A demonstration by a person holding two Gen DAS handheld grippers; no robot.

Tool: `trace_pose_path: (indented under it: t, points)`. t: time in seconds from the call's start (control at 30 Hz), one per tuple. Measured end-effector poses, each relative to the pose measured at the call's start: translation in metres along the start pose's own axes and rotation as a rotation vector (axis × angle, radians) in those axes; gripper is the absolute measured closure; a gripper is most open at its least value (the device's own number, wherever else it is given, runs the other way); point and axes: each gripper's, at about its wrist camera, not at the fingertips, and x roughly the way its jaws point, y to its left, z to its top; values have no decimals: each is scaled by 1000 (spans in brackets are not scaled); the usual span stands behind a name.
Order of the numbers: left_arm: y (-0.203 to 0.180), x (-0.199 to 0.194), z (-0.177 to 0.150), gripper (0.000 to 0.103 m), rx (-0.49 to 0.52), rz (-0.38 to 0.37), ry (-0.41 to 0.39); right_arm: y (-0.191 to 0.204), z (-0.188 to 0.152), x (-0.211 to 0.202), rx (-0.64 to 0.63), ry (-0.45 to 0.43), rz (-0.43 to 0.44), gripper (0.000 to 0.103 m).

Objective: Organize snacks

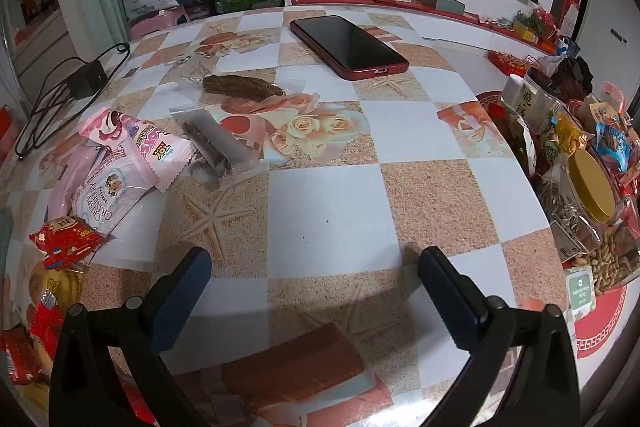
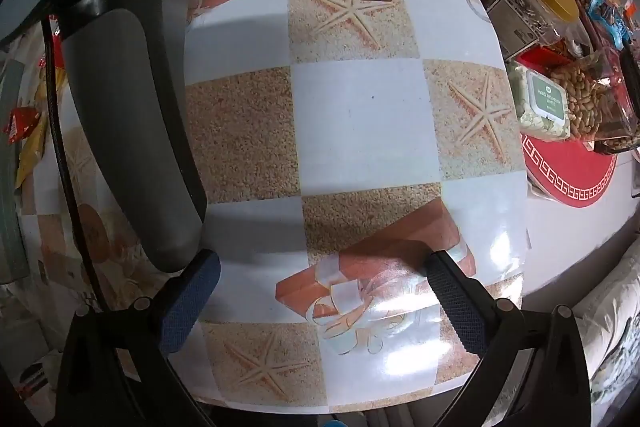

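While both tools hover over the checkered tablecloth [image 1: 328, 203], the left gripper [image 1: 314, 267] and right gripper [image 2: 320, 275] stand spread wide, grasping nothing. Taking the red phone [image 1: 348, 43] as landmark: loose snack packets [image 1: 120, 163] lie left of it and nearer the camera, a dark wrapped bar [image 1: 240, 89] just below it. A heaped snack tray [image 1: 580, 187] sits right of it, well apart, carrying a gold-lidded jar [image 1: 592, 187] and peanuts [image 2: 580, 99].
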Motion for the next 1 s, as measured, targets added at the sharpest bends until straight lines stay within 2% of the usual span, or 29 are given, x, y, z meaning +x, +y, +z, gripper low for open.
trace_pose_path:
  t: [0.27,1.0]
  points:
    - [-2,-1,0,0,1,-2,1,-1,8,0,-2,56,1,0]
    - [-1,0,0,0,-1,-1,2,-3,17,6,3,100,-2,0]
